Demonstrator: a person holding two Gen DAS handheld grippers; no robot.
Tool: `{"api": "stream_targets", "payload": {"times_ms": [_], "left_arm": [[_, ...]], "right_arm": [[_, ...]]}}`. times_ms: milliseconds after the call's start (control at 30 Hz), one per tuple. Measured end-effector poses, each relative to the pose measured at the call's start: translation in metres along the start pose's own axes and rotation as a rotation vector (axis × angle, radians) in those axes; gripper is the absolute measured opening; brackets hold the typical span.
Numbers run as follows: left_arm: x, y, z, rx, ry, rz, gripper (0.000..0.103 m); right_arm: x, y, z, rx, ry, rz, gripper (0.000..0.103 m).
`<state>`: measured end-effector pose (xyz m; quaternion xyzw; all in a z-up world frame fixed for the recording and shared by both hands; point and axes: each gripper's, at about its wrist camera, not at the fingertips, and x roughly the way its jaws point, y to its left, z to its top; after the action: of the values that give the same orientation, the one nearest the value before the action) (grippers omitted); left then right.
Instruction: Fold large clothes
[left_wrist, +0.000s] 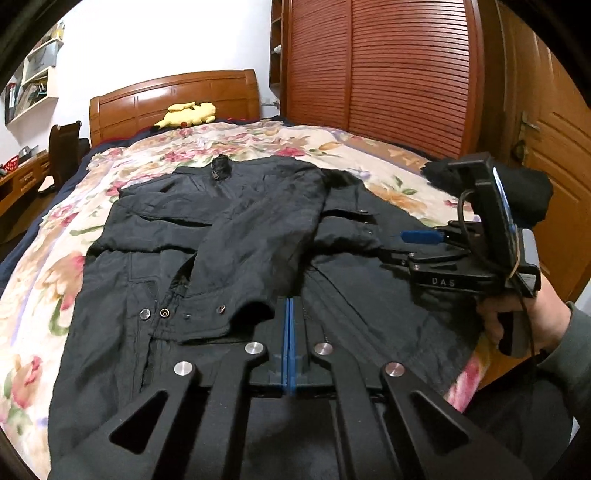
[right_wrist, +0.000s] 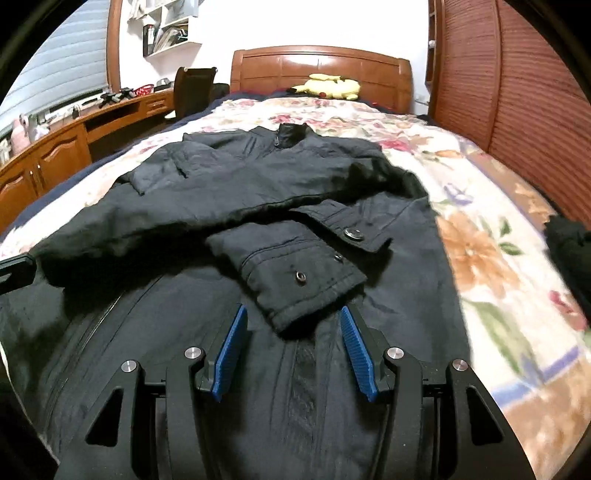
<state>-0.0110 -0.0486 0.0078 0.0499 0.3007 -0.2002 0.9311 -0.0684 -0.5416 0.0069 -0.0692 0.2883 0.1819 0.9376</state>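
Left hand-held gripper (left_wrist: 289, 332) is seen fully closed with nothing between its pads; right hand-held gripper (right_wrist: 293, 350) gapes empty over the black jacket (right_wrist: 221, 192) on the bed (right_wrist: 480, 236). Folded sleeves may be dragged loose.

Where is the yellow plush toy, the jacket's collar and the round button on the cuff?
yellow plush toy (right_wrist: 328, 86), right wrist view, on its body.
jacket collar (right_wrist: 290, 136), right wrist view, beside the zipper.
cuff button (right_wrist: 354, 234), right wrist view, on its middle.
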Motion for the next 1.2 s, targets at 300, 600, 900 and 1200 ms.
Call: {"api": "stream_targets", "payload": {"times_ms": [300, 600, 900, 1200], "left_arm": [[-0.017, 0.020, 0.013, -0.001, -0.029, 0.126, 0.014], [-0.005, 0.070, 0.018, -0.127, 0.001, 0.229, 0.074], [-0.019, 0.095, 0.011, -0.198, 0.001, 0.266, 0.075], [-0.035, 0.108, 0.005, -0.210, -0.010, 0.292, 0.075]], "right_arm": [[-0.037, 0.019, 0.006, -0.047, -0.044, 0.061, 0.055], [-0.039, 0.035, 0.007, -0.102, -0.045, 0.073, 0.055], [-0.041, 0.043, 0.020, -0.031, -0.078, 0.204, 0.055], [-0.020, 0.081, 0.043, 0.020, -0.105, 0.335, 0.044]]}}
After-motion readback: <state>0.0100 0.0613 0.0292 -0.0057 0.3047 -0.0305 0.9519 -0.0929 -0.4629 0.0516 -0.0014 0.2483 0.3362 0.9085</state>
